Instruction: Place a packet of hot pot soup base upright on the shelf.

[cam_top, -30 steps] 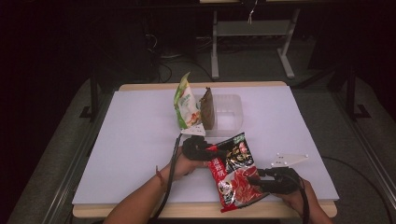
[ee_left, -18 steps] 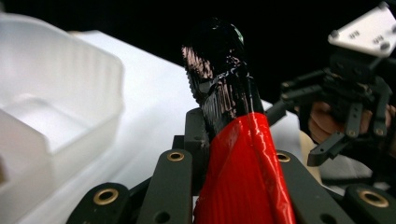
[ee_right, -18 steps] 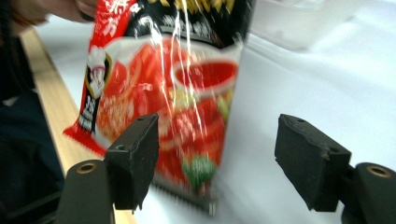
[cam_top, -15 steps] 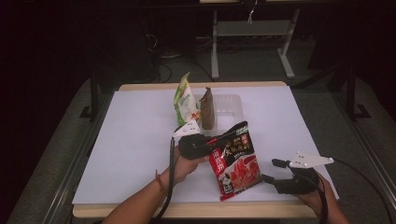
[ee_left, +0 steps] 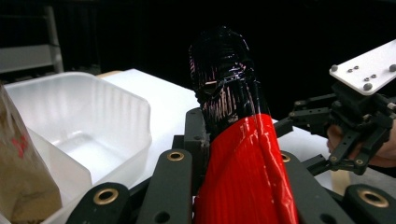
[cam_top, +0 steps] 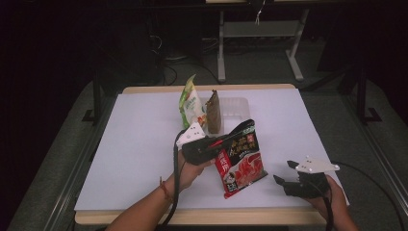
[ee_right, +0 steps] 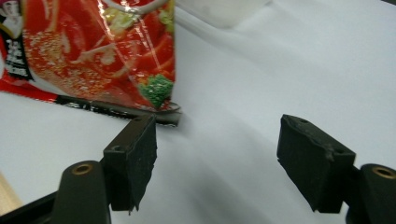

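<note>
A red-and-black snack packet (cam_top: 240, 161) hangs tilted above the white table (cam_top: 134, 144), and my left gripper (cam_top: 226, 140) is shut on its upper edge. Its jaws have just been closing a little on the packet. In the left gripper view the packet (ee_left: 238, 154) rises pinched between the black jaws. My right gripper (cam_top: 285, 172) sits low near the table's front right, to the right of the packet. Its jaws have just been opening and stand open with nothing between them (ee_right: 224, 149). The packet's lower corner (ee_right: 102, 51) hangs beyond its left jaw.
A clear plastic tub (cam_top: 235, 108) stands at the back middle of the table. A green bag (cam_top: 191, 103) and a brown bag (cam_top: 214, 111) stand upright at its left side. The table's front edge runs close to the right hand.
The right gripper let go of the packet's lower end and drew back to the right, jaws wide. The left gripper lifted the packet, which now hangs from it alone.
</note>
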